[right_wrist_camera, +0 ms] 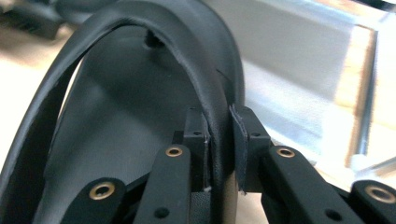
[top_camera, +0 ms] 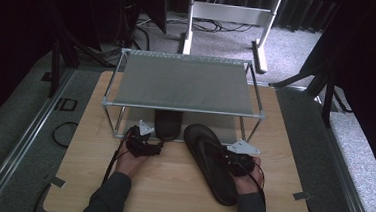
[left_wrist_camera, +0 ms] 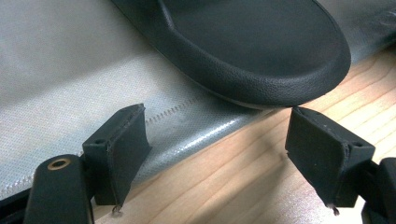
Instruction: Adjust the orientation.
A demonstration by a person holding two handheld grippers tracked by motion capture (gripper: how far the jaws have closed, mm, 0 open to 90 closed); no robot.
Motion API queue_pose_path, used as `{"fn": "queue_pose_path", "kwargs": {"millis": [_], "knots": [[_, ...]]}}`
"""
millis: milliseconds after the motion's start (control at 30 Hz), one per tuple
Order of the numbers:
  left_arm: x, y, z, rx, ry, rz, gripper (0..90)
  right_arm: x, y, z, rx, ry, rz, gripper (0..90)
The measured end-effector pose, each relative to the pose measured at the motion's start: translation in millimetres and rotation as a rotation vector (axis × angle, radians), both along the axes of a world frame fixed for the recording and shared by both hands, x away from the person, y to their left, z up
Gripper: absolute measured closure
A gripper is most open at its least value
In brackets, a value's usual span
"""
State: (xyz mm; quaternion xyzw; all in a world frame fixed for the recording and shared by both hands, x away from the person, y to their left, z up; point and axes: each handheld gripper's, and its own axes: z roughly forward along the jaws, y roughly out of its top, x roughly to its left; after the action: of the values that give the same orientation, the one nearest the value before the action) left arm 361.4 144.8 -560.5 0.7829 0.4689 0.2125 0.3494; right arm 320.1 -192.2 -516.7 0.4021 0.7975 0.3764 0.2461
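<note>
I see the wooden bench (top_camera: 180,185) spread across the high view, and on its far half stands a metal-framed rack (top_camera: 185,83) with a grey mesh top shelf and a grey lower shelf (left_wrist_camera: 60,79) close to the bench surface. On my right lies the bigger of the two items I am working with, a black flip-flop (top_camera: 210,160), resting on the bench in front of the rack with its toe end angled toward the rack's lower opening and its heel end toward me. Its strap (right_wrist_camera: 205,88) arches up in the right gripper view. The second black sandal (top_camera: 167,123) sits under the top shelf on the lower shelf, its rounded end overhanging the shelf edge toward the bench. My right gripper (top_camera: 238,162) is at the flip-flop's right edge, and its jaws are clamped onto the strap, one on each side. My left gripper (top_camera: 142,144) hovers just in front of the sandal on the shelf; its jaws stand wide apart with nothing between them, the sandal's end just beyond them.
</note>
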Motion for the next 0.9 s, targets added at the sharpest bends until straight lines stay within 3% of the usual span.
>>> {"fn": "queue_pose_path", "kwargs": {"millis": [133, 433, 567, 900], "knots": [[0.0, 0.0, 0.0, 0.0, 0.0, 0.0, 21.4, 11.6, 2.6, 1.6, 0.002, -0.008, -0.06, 78.4], [-0.1, 0.1, 0.1, 0.0, 0.001, -0.001, 21.4, 34.9, 17.8, 4.3, -0.008, 0.001, -0.103, 77.7], [-0.1, 0.0, 0.0, 0.0, 0.0, 0.0, 21.3, 40.8, 21.6, 4.4, 0.009, 0.001, -0.151, 77.1], [-0.2, 0.0, 0.1, 0.002, 0.001, -0.001, 21.4, 49.1, 33.2, -5.1, 0.009, 0.014, -0.202, 76.6]]}}
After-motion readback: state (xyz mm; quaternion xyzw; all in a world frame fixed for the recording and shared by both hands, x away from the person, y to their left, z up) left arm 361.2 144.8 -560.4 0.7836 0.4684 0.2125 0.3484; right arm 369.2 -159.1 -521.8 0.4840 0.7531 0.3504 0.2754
